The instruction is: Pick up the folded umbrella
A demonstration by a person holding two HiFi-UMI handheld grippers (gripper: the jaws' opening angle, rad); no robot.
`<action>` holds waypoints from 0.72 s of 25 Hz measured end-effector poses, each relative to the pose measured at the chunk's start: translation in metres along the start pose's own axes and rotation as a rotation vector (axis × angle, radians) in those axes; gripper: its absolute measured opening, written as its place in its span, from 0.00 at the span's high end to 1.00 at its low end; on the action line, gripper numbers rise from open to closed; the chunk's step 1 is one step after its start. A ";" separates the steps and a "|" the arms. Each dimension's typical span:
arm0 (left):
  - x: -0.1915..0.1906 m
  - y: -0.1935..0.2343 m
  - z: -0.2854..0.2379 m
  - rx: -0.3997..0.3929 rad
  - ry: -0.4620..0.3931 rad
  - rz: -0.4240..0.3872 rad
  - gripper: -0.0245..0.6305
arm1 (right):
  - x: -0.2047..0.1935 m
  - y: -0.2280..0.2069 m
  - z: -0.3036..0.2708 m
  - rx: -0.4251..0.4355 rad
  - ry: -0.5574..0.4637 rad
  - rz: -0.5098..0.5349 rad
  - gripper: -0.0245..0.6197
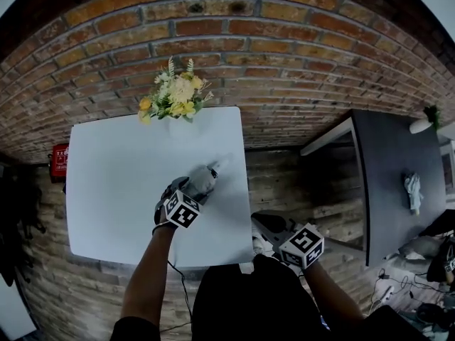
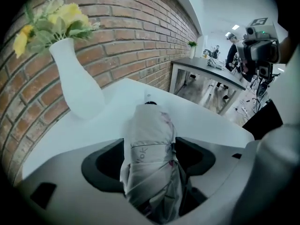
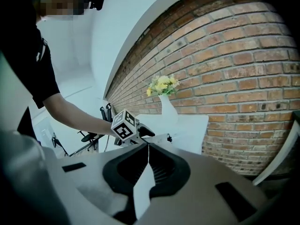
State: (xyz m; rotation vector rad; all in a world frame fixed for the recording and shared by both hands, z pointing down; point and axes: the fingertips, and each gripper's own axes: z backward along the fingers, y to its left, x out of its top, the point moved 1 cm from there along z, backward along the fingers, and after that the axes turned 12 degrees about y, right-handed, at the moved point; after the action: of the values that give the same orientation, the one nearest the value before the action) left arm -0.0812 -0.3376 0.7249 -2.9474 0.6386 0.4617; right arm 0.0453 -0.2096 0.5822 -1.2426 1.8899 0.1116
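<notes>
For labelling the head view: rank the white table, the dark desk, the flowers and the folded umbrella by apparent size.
1. white table
2. dark desk
3. flowers
4. folded umbrella, though the left tool hides part of it, so its place below the flowers is less sure.

White square surface (image 1: 121,190) set against brick wall (image 1: 298,55). White vase (image 2: 77,86) with yellow and cream flowers (image 1: 174,96) stands upright at surface's far edge, near wall. Red box (image 1: 59,160) on wall, left of surface. Dark desk (image 1: 391,155) well to the right, with crumpled cloth (image 1: 413,190) on top and small potted plant (image 1: 429,116) at far end. Plank floor (image 1: 284,183) between the two, cables (image 1: 387,286) on floor lower right
</notes>
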 end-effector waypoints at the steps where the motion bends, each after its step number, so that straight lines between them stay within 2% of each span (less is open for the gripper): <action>1: 0.000 0.000 -0.001 -0.004 0.003 -0.003 0.45 | 0.000 -0.001 0.000 -0.002 -0.002 -0.005 0.93; 13: -0.003 -0.005 -0.013 -0.029 0.025 -0.003 0.45 | -0.004 -0.004 -0.001 -0.026 -0.011 -0.021 0.93; 18: -0.003 -0.005 -0.014 -0.034 0.022 0.003 0.49 | -0.006 -0.006 0.004 -0.041 -0.029 -0.026 0.93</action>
State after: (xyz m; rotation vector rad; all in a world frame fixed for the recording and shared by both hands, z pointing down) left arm -0.0777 -0.3346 0.7391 -2.9880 0.6444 0.4451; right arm 0.0537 -0.2064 0.5864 -1.2861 1.8545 0.1548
